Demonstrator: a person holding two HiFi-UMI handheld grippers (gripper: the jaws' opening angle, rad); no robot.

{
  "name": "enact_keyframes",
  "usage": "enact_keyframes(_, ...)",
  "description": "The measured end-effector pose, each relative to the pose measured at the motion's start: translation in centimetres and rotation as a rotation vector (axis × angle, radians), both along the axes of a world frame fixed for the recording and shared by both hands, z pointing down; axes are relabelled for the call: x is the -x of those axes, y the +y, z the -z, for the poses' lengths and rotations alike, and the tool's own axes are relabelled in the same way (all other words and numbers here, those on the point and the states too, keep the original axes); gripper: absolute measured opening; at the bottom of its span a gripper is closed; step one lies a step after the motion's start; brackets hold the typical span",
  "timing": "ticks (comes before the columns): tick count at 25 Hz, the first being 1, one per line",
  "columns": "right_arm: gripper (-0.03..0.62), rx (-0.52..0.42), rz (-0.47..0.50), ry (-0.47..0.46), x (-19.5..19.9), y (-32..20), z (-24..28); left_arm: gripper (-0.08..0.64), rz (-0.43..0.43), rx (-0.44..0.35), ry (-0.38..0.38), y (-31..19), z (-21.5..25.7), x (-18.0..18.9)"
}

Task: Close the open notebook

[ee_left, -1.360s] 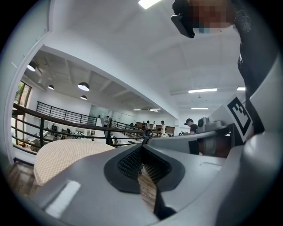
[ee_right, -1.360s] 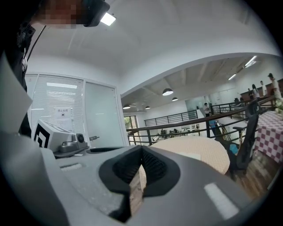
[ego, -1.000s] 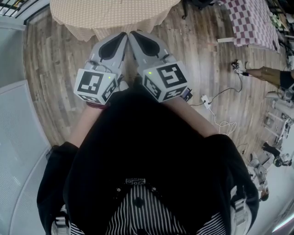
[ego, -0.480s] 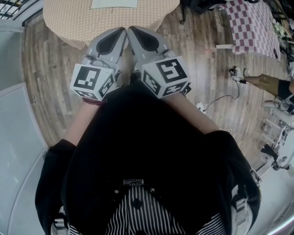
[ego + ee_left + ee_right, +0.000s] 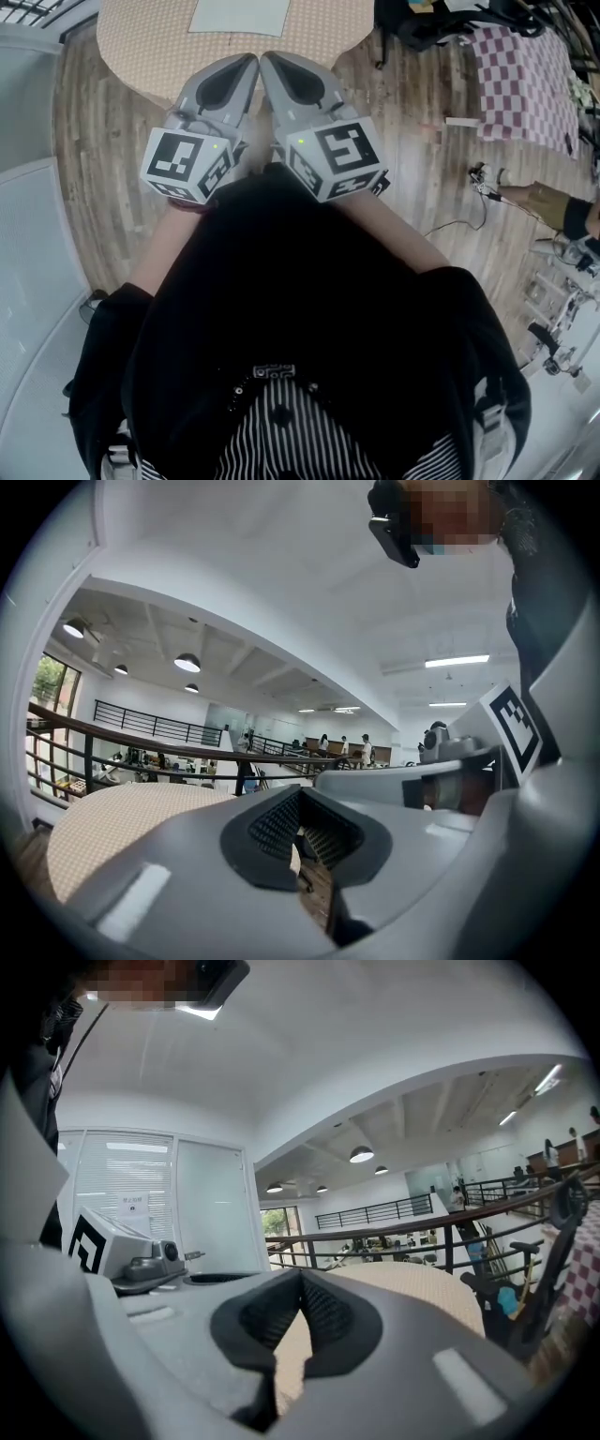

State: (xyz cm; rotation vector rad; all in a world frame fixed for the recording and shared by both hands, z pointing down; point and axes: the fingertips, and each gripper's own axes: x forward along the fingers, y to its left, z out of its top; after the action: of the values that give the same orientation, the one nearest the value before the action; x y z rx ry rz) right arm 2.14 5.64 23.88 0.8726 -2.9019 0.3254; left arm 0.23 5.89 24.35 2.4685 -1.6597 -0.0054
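The left gripper [image 5: 249, 64] and the right gripper [image 5: 270, 62], both smooth grey plastic, sit tip to tip. Each has its ribbed black pads [image 5: 278, 825] closed together on nothing. Just ahead, a round worktop [image 5: 141, 42] under beige dotted cloth carries the notebook [image 5: 239, 14], a pale flat rectangle well beyond them. The wooden plank floor [image 5: 94, 169] lies below.

Bright even indoor light, ceiling lamps [image 5: 187, 661] glowing, strong fisheye bending at edges, black vignetted corners
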Motion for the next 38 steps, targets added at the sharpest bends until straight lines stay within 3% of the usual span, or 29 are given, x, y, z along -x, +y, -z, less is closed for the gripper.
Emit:
enact_keyframes(6,0.000,0.026,0.022,-0.024,-2.4,-2.5,-0.3,0.003,0.016,0.011,-0.025,-2.4,-0.2,-2.4)
enact_keyframes(12,0.000,0.047,0.034,-0.040,-2.4,-4.4,-0.7,0.002,0.041,0.027,-0.038,-4.2,-0.6,-2.4)
enact_keyframes(21,0.000,0.036,0.067,-0.019,1.0,-4.0,-1.5,0.002,0.086,0.044,0.008,-4.8,-1.5,1.3)
enact_keyframes(34,0.000,0.030,-0.067,-0.009,3.5,-14.3,-1.0,0.002,-0.056,0.015,0.015,-15.5,-0.8,3.6)
enact_keyframes(38,0.000,0.035,-0.090,-0.005,5.7,-17.5,-1.2,0.002,-0.084,0.016,0.030,-19.0,-0.8,5.8)
